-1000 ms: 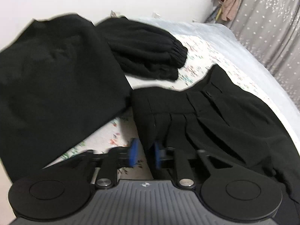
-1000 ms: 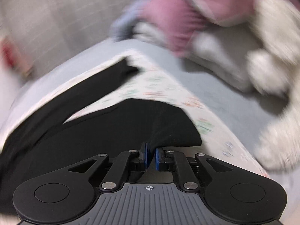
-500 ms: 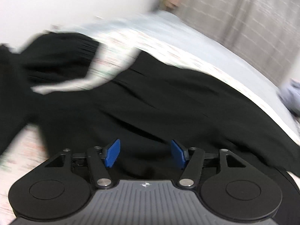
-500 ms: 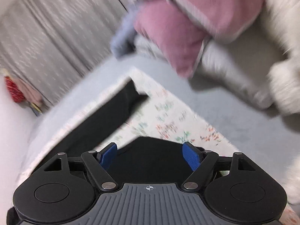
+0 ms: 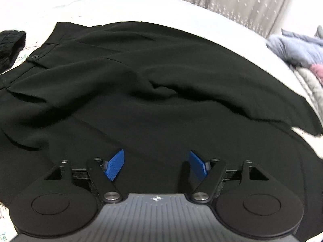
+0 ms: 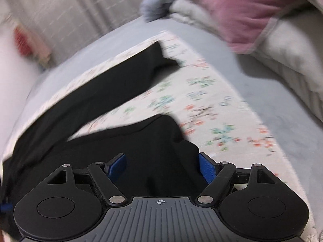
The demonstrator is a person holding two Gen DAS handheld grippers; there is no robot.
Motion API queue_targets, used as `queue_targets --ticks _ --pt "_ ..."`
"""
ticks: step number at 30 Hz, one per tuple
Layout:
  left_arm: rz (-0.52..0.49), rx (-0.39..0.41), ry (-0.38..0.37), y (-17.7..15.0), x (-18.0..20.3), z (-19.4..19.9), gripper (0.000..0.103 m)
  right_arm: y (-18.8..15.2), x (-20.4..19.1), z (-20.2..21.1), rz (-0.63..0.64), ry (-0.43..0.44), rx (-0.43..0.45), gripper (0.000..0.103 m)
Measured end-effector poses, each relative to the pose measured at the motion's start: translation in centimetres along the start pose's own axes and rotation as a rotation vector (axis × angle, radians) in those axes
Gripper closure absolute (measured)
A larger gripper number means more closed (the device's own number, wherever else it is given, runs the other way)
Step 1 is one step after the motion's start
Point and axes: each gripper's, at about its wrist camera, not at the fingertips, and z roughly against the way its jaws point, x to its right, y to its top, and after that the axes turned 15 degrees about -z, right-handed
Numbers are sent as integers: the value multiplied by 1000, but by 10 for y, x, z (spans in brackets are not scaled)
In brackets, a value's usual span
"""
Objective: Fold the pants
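Both the left tongs (image 5: 156, 164) and the right tongs (image 6: 162, 168) have just spread apart and pinch nothing, while the black woven pants (image 5: 161, 92) lie flat on the floral-sheeted bed (image 6: 212, 109) beneath and ahead of them.

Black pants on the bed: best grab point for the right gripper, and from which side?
Probably the hem of the nearer leg of the black pants, right ahead of the right gripper. That hem is a free edge lying flat on the floral sheet, apart from the farther leg, so one finger can slide under it. Come in low from the foot end, over the sheet. The fingers are already spread wide with nothing gripped.
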Motion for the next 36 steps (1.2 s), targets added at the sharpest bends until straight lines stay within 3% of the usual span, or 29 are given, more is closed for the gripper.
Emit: queue_targets --ticks 4,6,9,13,15,17,20,21,22,24,27,29,30,33,34,36 --pt "-42 3 5 -3 12 -1 12 -19 -34 6 187 39 -32 23" --pt "-25 1 -8 -5 5 3 11 -30 -45 6 238 108 -94 24" --pt "-12 0 -14 -7 4 5 11 -52 -62 5 356 144 -182 25" --pt "-1 -3 -22 -8 2 9 10 -76 -80 25 515 237 -202 23" --pt "3 -4 -26 -9 3 11 10 -79 -80 38 530 296 -187 17" --pt "6 -6 -30 -9 4 12 9 -68 -71 48 475 298 -109 12" --pt "8 -8 -41 -9 2 11 7 -29 -36 47 161 255 -28 11" --pt "8 -9 -42 -8 2 10 7 -23 -28 45 109 236 -16 11" --pt "8 -10 -43 -8 1 10 7 -21 -27 43 122 211 -2 11" --pt "15 -10 -43 -7 1 9 7 -33 -42 41 274 165 40 12" --pt "13 -9 -38 -7 2 8 7 -69 -76 26 543 104 25 22" --pt "3 -7 -35 -8 4 8 7 -86 -91 5 652 36 -18 49" --pt "-1 -7 -35 -8 4 8 7 -94 -88 -3 677 -13 -36 55" --pt "5 -6 -39 -9 0 9 7 -96 -87 -10 679 -102 -14 83" --pt "11 -6 -38 -9 -1 10 7 -90 -84 -7 658 -142 9 99" --pt "22 -6 -38 -10 -4 10 7 -71 -72 4 569 -193 77 103"
